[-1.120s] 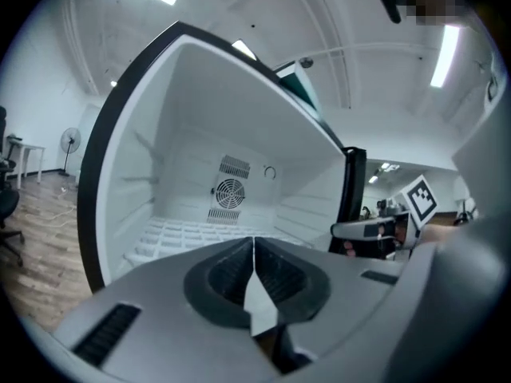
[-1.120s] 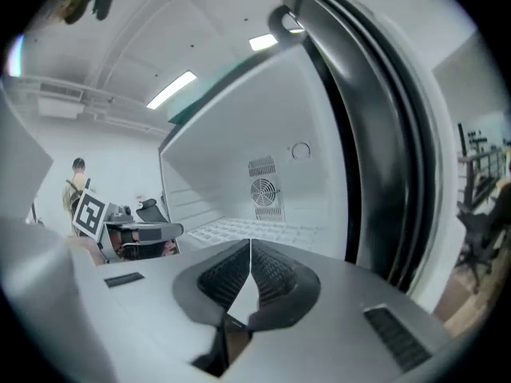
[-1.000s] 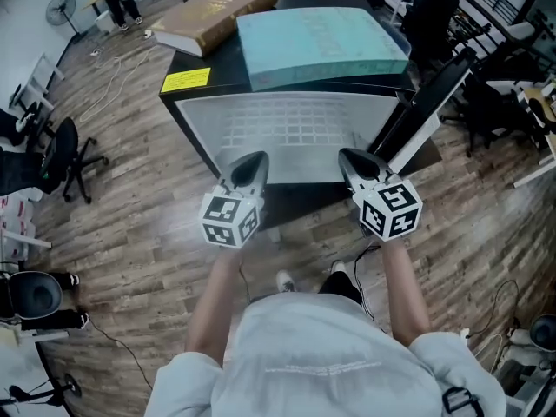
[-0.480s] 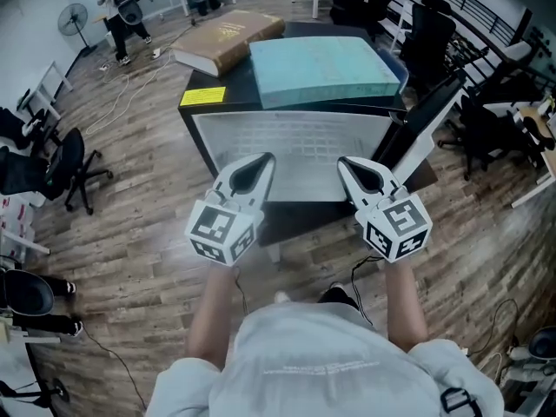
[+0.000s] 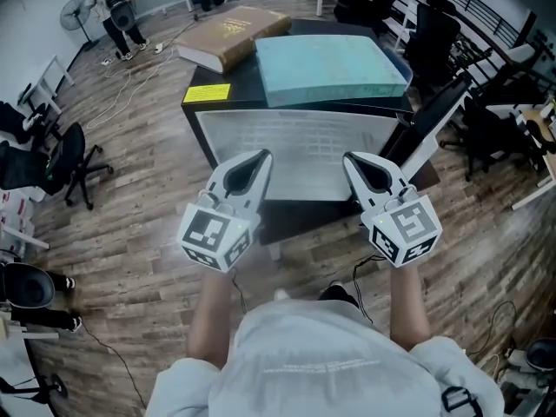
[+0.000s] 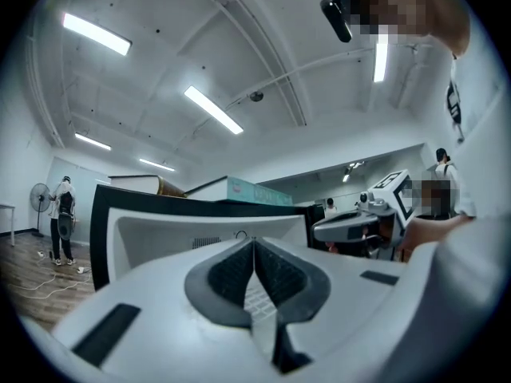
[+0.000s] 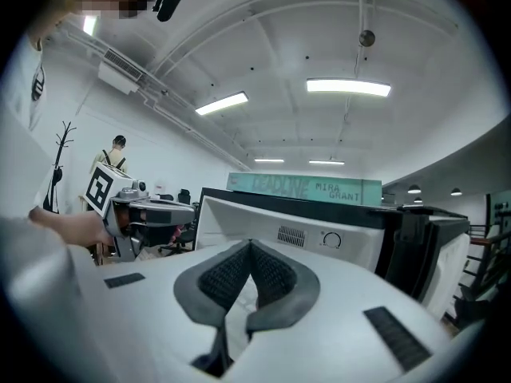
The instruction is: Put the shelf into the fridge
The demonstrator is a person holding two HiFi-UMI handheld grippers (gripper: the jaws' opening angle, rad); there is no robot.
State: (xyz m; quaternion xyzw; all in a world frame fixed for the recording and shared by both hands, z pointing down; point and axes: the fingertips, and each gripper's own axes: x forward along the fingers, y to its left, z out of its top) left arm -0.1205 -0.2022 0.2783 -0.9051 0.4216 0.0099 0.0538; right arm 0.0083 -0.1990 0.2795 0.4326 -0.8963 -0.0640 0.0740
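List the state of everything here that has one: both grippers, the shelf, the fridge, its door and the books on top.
Left gripper: shut on the shelf's near edge.
Right gripper: shut on the shelf's near edge.
Shelf: held about level at the fridge opening.
Fridge: open.
Fridge door: swung open to the right.
Teal book: closed, flat on the fridge.
Brown book: closed, flat on the fridge.

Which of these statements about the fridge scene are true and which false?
1. The left gripper and the right gripper both clamp the white shelf. True.
2. The fridge door is shut. False: the door stands open at the right.
3. Two books lie on the fridge. True: a brown book and a teal book.
4. The shelf sits fully inside. False: it sticks out in front of the opening.
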